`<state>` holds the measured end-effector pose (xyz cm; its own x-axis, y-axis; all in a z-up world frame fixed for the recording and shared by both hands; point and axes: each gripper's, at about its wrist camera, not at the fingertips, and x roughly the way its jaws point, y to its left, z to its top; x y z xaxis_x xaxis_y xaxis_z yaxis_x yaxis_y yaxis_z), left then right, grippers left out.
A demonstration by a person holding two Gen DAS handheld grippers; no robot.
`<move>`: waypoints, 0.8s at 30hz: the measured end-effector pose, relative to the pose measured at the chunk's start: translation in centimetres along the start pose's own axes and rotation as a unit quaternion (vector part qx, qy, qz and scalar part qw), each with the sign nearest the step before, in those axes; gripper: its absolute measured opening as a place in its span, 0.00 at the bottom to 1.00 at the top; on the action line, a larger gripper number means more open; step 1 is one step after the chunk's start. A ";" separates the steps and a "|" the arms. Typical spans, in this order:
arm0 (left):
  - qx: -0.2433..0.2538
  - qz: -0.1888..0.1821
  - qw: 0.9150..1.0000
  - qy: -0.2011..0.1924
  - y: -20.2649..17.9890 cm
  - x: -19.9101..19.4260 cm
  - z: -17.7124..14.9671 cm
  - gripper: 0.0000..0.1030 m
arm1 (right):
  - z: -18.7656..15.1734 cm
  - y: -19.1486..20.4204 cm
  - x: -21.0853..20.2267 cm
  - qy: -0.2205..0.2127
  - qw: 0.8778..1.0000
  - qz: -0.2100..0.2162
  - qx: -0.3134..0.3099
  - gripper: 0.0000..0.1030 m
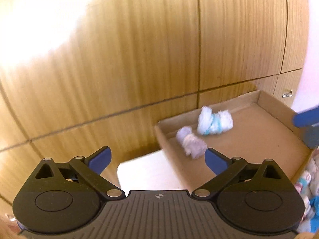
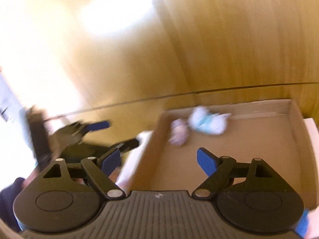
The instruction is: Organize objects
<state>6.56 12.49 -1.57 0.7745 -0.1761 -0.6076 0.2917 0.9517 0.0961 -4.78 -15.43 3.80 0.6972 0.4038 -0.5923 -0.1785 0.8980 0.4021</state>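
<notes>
Both fisheye views are bright and warm, with a blown-out white glare patch on the wooden wall panels (image 1: 139,49), at upper left in the left wrist view and upper centre in the right, washing out the grain. Motion blur smears the 2 pale cloth bundles (image 1: 214,121) in the cardboard box (image 1: 259,139), far more in the right wrist view, where the left gripper (image 2: 111,133) is streaked. Straight panel seams bow toward the dark rounded corners.
</notes>
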 end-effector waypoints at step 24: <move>-0.006 -0.044 0.998 0.038 0.5 3.8 -6.3 0.99 | -11.4 11.5 8.0 0.097 0.958 -0.073 -0.259 0.87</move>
<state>6.11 13.89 -8.75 0.7011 -0.2395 -0.6717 0.3491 0.9366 0.0304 -9.21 0.12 -4.24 0.6078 0.2476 -0.7545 -0.4444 0.8935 -0.0648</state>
